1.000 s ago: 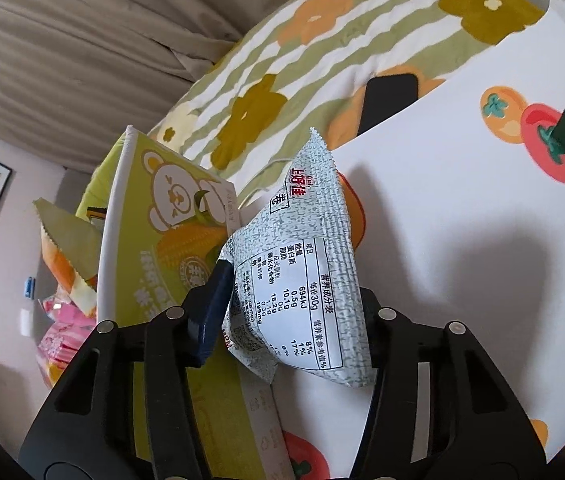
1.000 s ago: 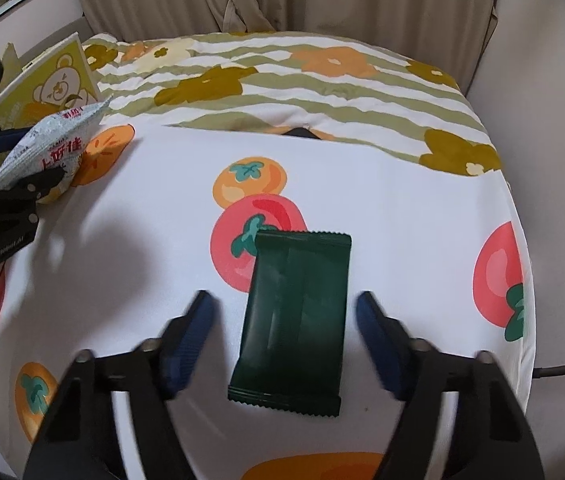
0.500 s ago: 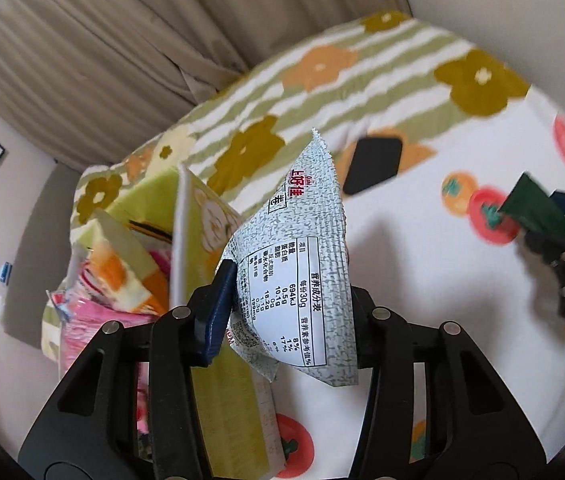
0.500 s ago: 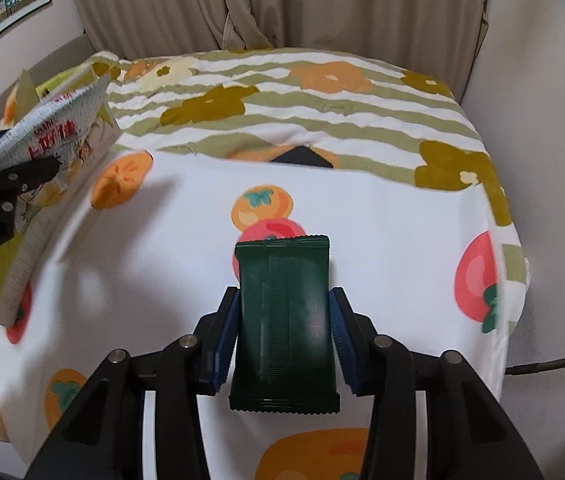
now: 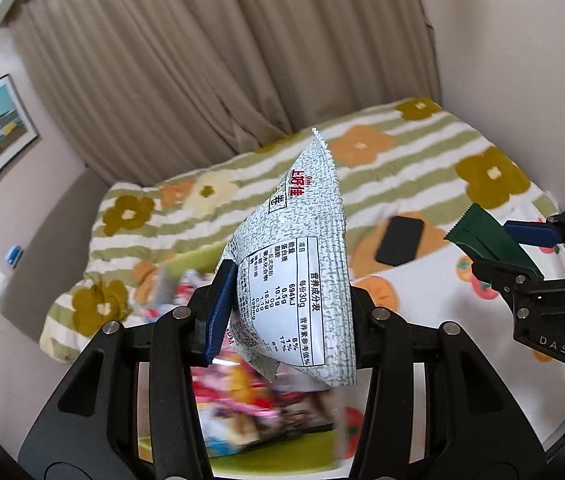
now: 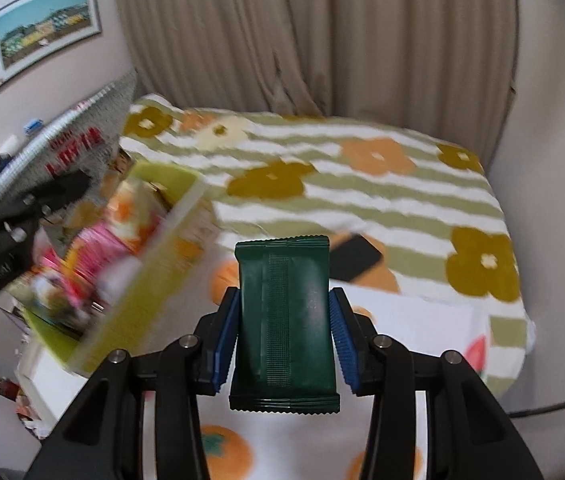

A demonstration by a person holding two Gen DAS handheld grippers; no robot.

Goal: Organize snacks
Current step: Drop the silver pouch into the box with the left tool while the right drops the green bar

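Observation:
My left gripper (image 5: 286,312) is shut on a grey-white snack pouch (image 5: 302,264) with a nutrition table, held up above a yellow-green snack box (image 5: 266,452) that holds several colourful packets. My right gripper (image 6: 284,340) is shut on a dark green snack packet (image 6: 286,320), lifted above the bed. In the left wrist view the right gripper (image 5: 518,252) and the green packet (image 5: 486,236) show at the right. In the right wrist view the left gripper (image 6: 38,200), its pouch (image 6: 70,144) and the box (image 6: 130,276) show at the left.
A black phone (image 5: 400,240) lies on the bed where the white fruit-print cloth (image 5: 422,276) meets the green-striped flower blanket (image 6: 362,184). Beige curtains (image 6: 322,40) hang behind. A framed picture (image 6: 42,28) hangs on the left wall.
My right gripper closed on the green packet and lifted it off the cloth. My left gripper rose with the pouch and now hangs above the open box. Both views tilted up.

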